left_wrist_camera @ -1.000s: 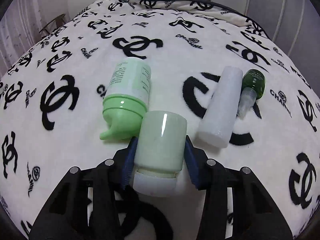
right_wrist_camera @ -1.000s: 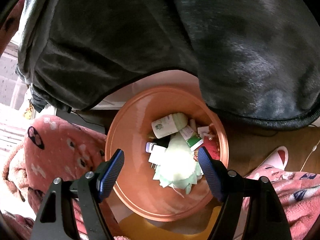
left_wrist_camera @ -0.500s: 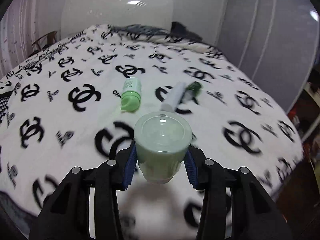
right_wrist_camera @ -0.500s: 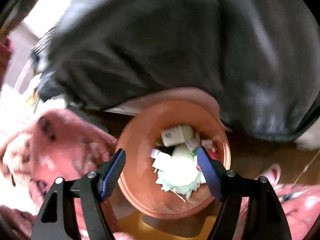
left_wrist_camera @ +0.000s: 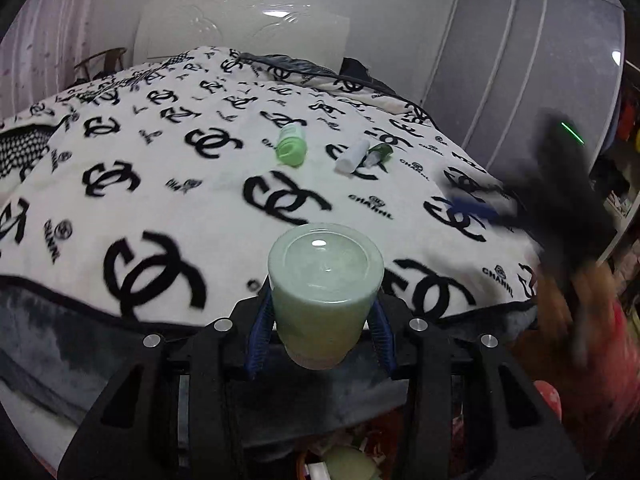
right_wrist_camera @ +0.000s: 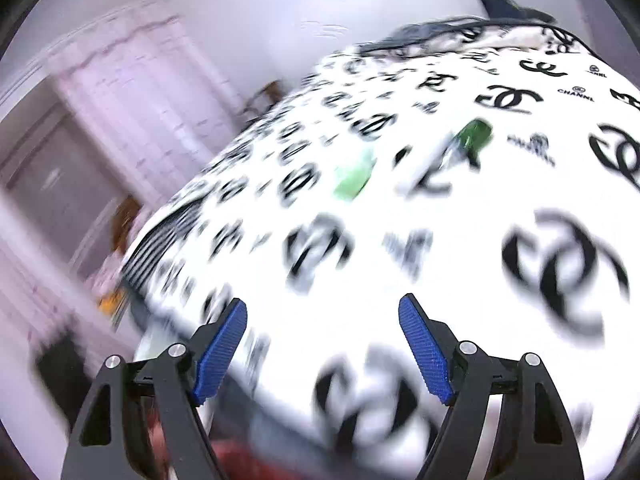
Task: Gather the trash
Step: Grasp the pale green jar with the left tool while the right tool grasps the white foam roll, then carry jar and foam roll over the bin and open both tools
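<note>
My left gripper (left_wrist_camera: 322, 320) is shut on a pale green jar (left_wrist_camera: 325, 288) and holds it in the air past the near edge of the bed. On the bed lie a green-capped bottle (left_wrist_camera: 291, 145), a white tube (left_wrist_camera: 352, 156) and a small dark green bottle (left_wrist_camera: 380, 151). My right gripper (right_wrist_camera: 322, 344) is open and empty above the bed's near part; it shows as a dark blur in the left wrist view (left_wrist_camera: 560, 200). The right wrist view is blurred but shows the green-capped bottle (right_wrist_camera: 354, 176) and the dark green bottle (right_wrist_camera: 474, 136).
The bed carries a white blanket with black logos (left_wrist_camera: 168, 184) over a dark grey edge (left_wrist_camera: 60, 344). A bin with trash peeks in below the left gripper (left_wrist_camera: 344, 464). A grey wardrobe (left_wrist_camera: 520, 60) stands at the right, and a chair (left_wrist_camera: 100, 64) at the far left.
My left gripper has lifted the pale green jar off the bed and drawn back past its edge. My right gripper has swung up from the orange bin to face the bed.
</note>
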Demonstrator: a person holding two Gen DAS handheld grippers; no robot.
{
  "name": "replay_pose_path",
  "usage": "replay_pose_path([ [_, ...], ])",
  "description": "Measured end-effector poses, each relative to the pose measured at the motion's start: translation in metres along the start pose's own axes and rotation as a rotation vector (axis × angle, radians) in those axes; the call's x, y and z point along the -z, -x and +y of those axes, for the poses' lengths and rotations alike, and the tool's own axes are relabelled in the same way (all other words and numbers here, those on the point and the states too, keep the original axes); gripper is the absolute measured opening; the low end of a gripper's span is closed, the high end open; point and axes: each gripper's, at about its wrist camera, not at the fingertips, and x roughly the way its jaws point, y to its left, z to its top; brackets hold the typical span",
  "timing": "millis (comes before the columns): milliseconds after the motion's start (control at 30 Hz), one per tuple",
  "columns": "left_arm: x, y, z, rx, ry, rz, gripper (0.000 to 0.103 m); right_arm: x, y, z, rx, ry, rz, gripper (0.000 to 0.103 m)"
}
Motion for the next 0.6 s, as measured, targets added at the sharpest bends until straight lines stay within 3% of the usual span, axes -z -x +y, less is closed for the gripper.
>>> replay_pose_path([
  [133, 0.008, 0.003, 0.014, -0.005, 0.022, 0.001, 0.042, -0.068, -0.066, -0.022, 0.06, -0.15, 0.028, 0.073],
  [267, 0.013, 0.005, 0.027, -0.004, 0.046, -0.002, 0.042, -0.106, -0.126, -0.046, 0.167, -0.279, 0.074, 0.073],
  [300, 0.014, 0.005, 0.028, -0.001, 0.049, 0.0, 0.042, -0.106, -0.134, -0.049, 0.191, -0.3, 0.089, 0.071],
  [400, 0.014, 0.007, 0.032, 0.003, 0.042, -0.004, 0.042, -0.103, -0.158, -0.058, 0.231, -0.338, 0.141, 0.04],
  [467, 0.016, 0.007, 0.032, 0.014, 0.045, -0.005, 0.042, -0.1, -0.161, -0.062, 0.248, -0.342, 0.14, 0.036],
  [600, 0.019, 0.008, 0.031, 0.025, 0.052, -0.002, 0.042, -0.091, -0.132, -0.044, 0.273, -0.225, 0.092, 0.031],
])
